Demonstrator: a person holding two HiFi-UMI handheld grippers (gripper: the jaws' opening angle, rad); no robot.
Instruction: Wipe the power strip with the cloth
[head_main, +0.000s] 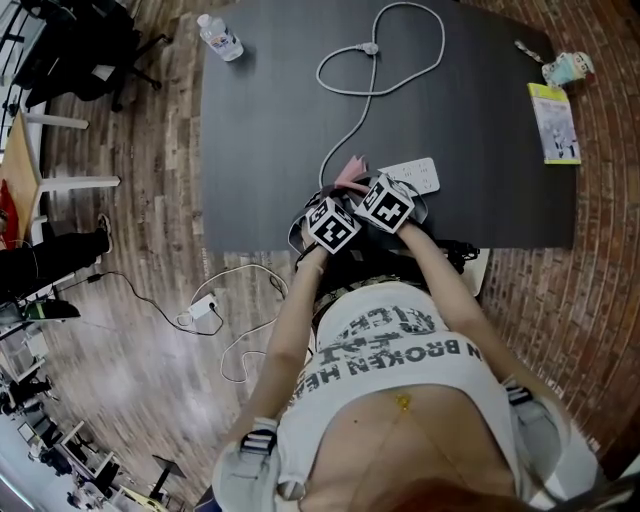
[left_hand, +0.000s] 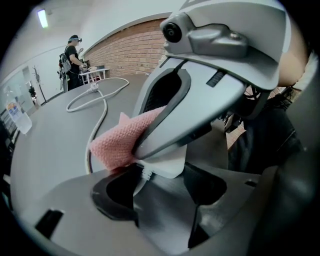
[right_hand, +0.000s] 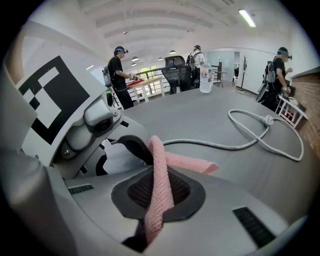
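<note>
A white power strip (head_main: 418, 175) lies near the front edge of the dark table (head_main: 260, 120), and its cord (head_main: 345, 135) runs away in a loop. Both grippers meet over the strip's cord end. My right gripper (head_main: 372, 185) is shut on a pink cloth (head_main: 350, 170); in the right gripper view the cloth (right_hand: 159, 185) drapes across the lower pad. In the left gripper view the cloth (left_hand: 122, 140) sticks out of the right gripper's jaws, just above the strip's end (left_hand: 167, 162). My left gripper (left_hand: 160, 185) holds that end, with the cord's collar between its jaws.
A water bottle (head_main: 220, 38) stands at the table's far left corner. A yellow-green booklet (head_main: 553, 122) and a small packet (head_main: 568, 68) lie at the far right. A second strip with a cord (head_main: 200, 308) is on the wooden floor. People stand in the background (right_hand: 119, 75).
</note>
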